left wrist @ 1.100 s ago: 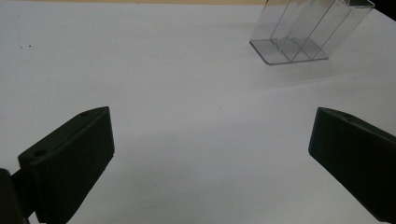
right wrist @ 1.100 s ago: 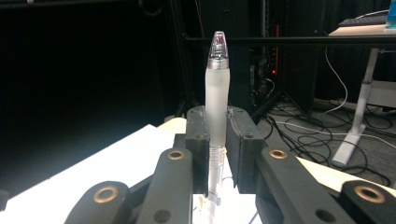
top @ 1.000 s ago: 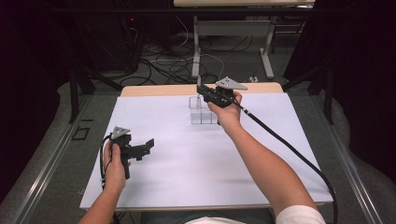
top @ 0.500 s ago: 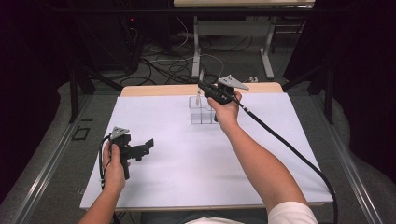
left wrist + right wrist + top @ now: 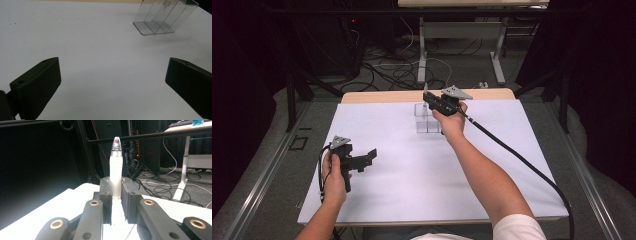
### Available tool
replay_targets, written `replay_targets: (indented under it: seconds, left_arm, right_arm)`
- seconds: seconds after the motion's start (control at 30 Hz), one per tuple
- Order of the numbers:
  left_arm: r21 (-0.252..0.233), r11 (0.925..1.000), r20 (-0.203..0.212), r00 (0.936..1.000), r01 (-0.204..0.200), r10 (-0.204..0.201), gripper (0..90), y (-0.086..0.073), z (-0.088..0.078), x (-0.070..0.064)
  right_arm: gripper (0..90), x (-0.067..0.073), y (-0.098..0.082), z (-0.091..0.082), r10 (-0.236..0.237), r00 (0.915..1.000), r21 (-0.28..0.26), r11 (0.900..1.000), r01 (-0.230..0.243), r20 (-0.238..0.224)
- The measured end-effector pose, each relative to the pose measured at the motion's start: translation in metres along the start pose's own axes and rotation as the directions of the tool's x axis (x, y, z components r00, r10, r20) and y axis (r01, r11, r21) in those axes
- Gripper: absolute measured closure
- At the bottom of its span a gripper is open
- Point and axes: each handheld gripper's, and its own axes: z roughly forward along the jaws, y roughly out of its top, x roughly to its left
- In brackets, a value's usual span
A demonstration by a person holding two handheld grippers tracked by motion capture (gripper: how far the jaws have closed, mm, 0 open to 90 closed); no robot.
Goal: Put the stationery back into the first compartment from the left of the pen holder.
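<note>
My right gripper (image 5: 428,98) hovers over the far middle of the white table, just above a clear compartmented holder (image 5: 427,121). It is shut on a white pen-like stick with a clear pointed cap (image 5: 116,167), which stands up between the pads of my right gripper (image 5: 116,183). My left gripper (image 5: 370,156) rests low at the left of the table, held in a hand. In the left gripper view, my left gripper (image 5: 112,82) stands open with nothing between its jaws and looks toward the clear holder (image 5: 162,18).
A white sheet (image 5: 412,185) covers the table, with a wooden strip (image 5: 377,96) along its far edge. The right gripper's black cable (image 5: 522,160) trails across the right side. Beyond the table are cables on the floor (image 5: 397,70) and table legs (image 5: 499,55).
The right hand has shifted only slightly above the clear holder, still gripping the stick. The left hand has stayed where it was.
</note>
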Motion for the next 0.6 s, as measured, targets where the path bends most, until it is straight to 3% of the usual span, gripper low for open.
replay_targets:
  seconds: [0.6]
  left_arm:
    - [0.003, 1.0000, 0.001, 1.0000, -0.001, 0.001, 0.2, -0.0003, 0.0008, -0.0003]
  right_arm:
    - [77.8, 0.0015, -0.0095, 0.0020, 0.004, 0.9996, 0.065, 0.998, -0.002, -0.029]
